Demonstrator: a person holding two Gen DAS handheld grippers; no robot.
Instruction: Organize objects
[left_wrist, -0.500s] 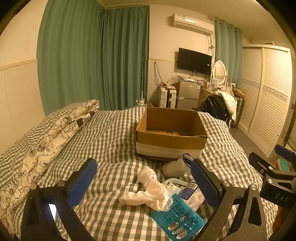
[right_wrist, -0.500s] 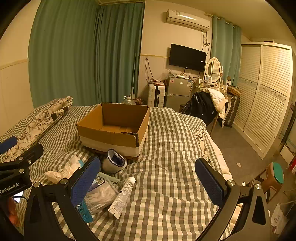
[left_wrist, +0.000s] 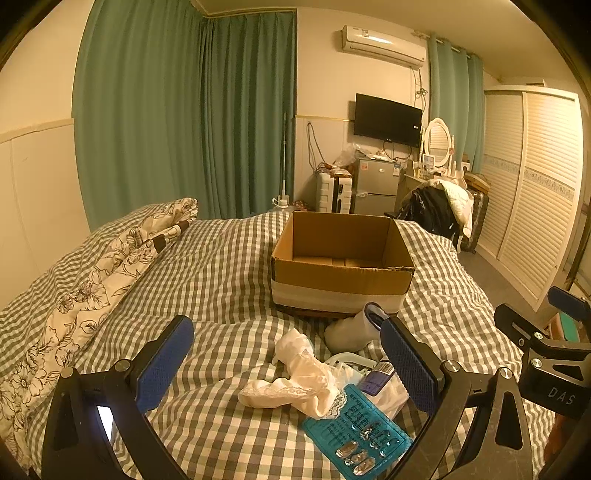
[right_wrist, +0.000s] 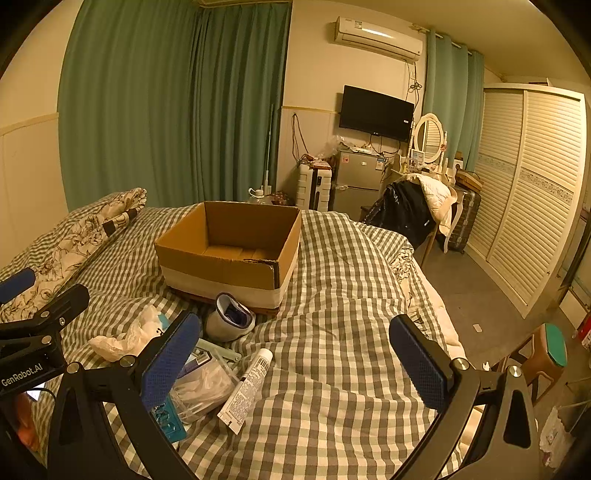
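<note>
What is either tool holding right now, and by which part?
Nothing is held. The left tool and the right tool are both open with nothing between their pads, above the checked bedcover.

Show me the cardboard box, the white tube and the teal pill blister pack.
cardboard box (right_wrist: 221, 271), right wrist view, front wall
white tube (right_wrist: 246, 391), right wrist view, mid-body
teal pill blister pack (left_wrist: 356, 430), left wrist view, centre

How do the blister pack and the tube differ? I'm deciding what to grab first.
The blister pack is flat, teal and partly under the white cloth; the tube is round, white and lies uncovered. The pack is wider, the tube slimmer. Both lie on the checked bedspread, outside the cardboard box.
</note>
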